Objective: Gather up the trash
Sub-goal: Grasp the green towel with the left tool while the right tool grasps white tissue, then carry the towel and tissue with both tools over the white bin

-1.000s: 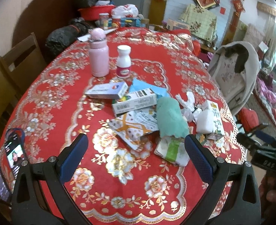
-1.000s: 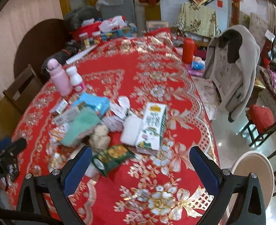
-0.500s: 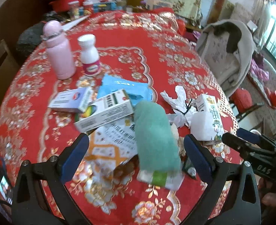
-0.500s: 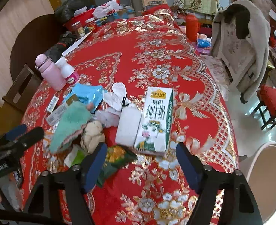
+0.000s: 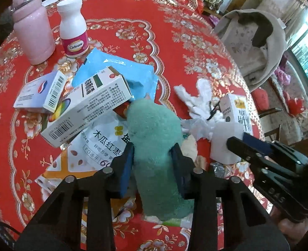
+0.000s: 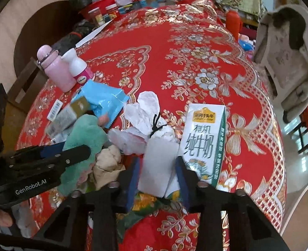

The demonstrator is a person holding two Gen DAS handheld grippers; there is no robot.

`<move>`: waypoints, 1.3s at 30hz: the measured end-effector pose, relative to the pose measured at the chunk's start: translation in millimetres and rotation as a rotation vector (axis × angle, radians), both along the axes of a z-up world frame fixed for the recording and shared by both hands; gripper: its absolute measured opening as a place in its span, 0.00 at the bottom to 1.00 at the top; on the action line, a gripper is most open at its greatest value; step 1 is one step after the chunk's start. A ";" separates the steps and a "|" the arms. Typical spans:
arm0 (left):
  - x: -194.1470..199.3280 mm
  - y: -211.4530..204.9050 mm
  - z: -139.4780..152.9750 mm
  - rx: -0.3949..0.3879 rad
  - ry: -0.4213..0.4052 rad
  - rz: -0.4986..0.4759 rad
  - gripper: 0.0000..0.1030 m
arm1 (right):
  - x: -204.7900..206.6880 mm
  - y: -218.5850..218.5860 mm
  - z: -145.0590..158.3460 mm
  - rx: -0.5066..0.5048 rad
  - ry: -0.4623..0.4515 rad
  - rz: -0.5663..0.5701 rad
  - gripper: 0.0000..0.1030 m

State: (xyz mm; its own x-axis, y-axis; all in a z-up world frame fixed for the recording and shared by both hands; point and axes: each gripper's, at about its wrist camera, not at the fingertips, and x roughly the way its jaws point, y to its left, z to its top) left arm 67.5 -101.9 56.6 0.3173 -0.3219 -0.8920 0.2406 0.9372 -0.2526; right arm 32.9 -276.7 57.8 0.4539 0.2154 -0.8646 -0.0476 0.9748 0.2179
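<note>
Our left gripper pinches the green fuzzy cloth atop the trash pile on the red tablecloth. Our right gripper clamps the white block (just beside the milk carton).

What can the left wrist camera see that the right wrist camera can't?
Only the left wrist view shows the printed snack pouch under the boxes, and the left tongs squeezing the fuzzy green cloth.

Only the right wrist view shows the milk carton's whole front, the green snack wrapper below it, and the right tongs squeezing the white block.

Both show the pink bottle, the white pill bottle, the blue packet, the crumpled tissue and the red tablecloth.
</note>
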 end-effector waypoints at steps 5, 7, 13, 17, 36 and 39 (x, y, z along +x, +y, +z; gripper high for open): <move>-5.5 18.5 19.6 -0.066 0.002 0.036 0.26 | -5.3 -6.7 10.5 0.086 -0.035 -0.009 0.22; -9.5 24.9 29.3 -0.084 -0.007 0.054 0.26 | -10.6 -10.8 19.6 0.123 -0.058 -0.010 0.22; -31.9 23.7 56.9 -0.117 -0.038 0.085 0.26 | -26.6 -23.5 38.1 0.190 -0.097 0.010 0.22; -52.5 -2.1 72.0 -0.114 -0.067 0.068 0.26 | -44.1 -42.0 43.0 0.191 -0.103 0.017 0.22; -125.4 -242.1 59.4 -0.110 -0.041 -0.281 0.26 | -167.1 -235.7 36.1 0.079 -0.056 -0.273 0.22; -133.2 -269.1 53.9 -0.109 -0.024 -0.323 0.26 | -181.8 -260.5 30.3 0.079 -0.038 -0.327 0.22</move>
